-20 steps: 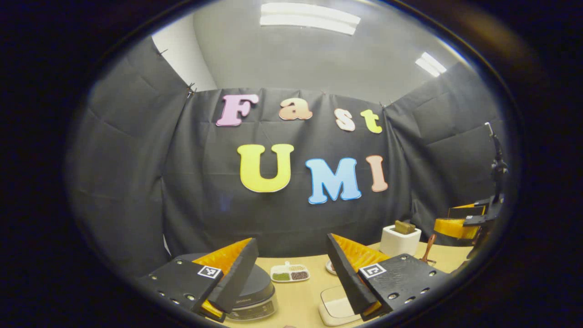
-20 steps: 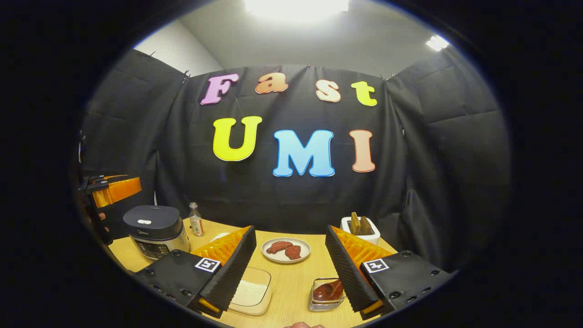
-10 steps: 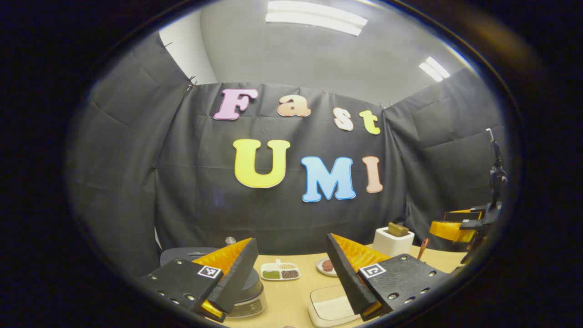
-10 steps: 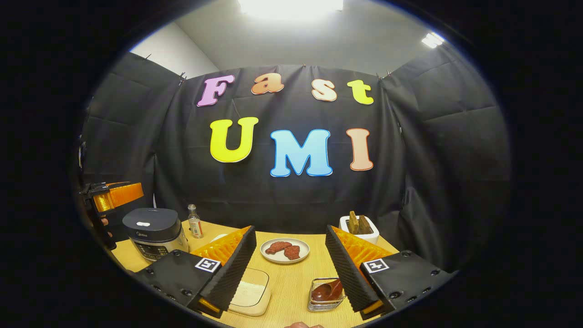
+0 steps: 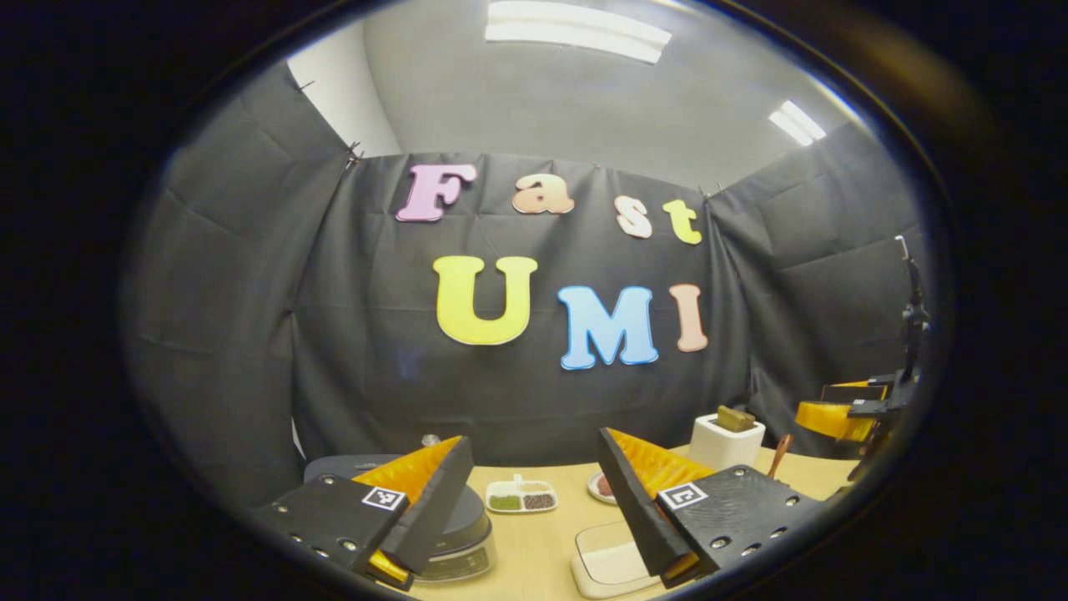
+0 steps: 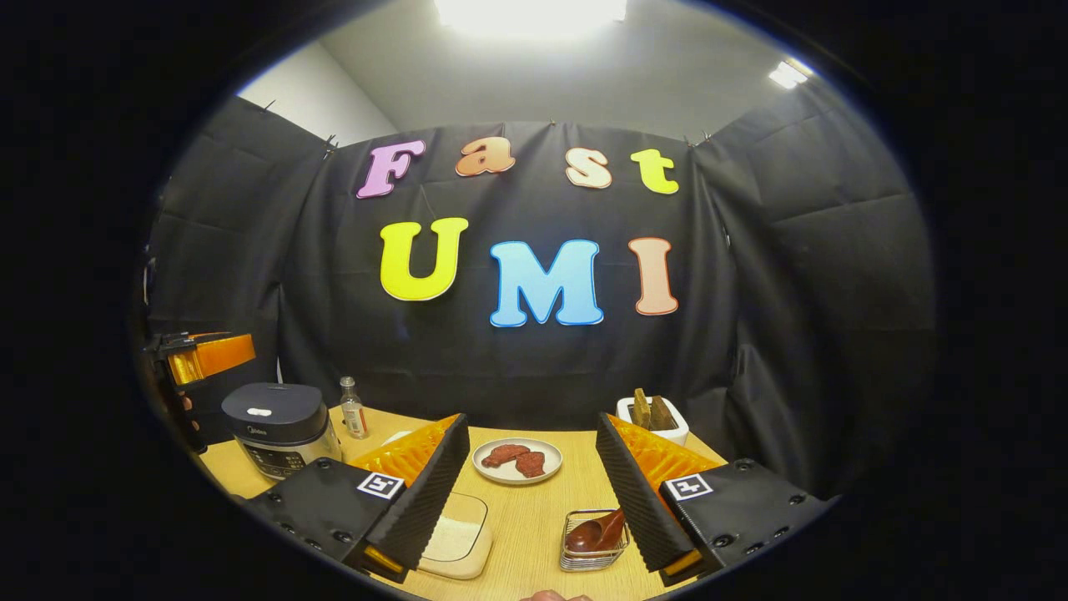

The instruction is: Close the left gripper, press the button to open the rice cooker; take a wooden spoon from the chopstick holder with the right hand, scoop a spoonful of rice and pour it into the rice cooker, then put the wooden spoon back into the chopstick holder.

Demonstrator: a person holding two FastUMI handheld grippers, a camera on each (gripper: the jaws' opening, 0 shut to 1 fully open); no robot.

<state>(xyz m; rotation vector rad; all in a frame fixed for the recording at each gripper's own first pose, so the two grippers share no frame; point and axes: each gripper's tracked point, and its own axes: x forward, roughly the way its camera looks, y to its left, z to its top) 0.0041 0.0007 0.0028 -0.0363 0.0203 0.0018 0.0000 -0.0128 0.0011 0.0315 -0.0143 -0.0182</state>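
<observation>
Fingers spread wide on both the left gripper [image 5: 530,509] and right gripper [image 6: 530,492], each bearing a square black-and-white marker tag and holding nothing above the wooden table [image 6: 534,517]. The rice cooker [image 6: 279,426], lid shut, dark-topped with a pale button and a silver control panel whose brand mark is too small to read, stands at the table's left. The wooden spoon [image 6: 594,534] lies in the wire chopstick holder [image 6: 594,551] just beside the right gripper's fingers.
</observation>
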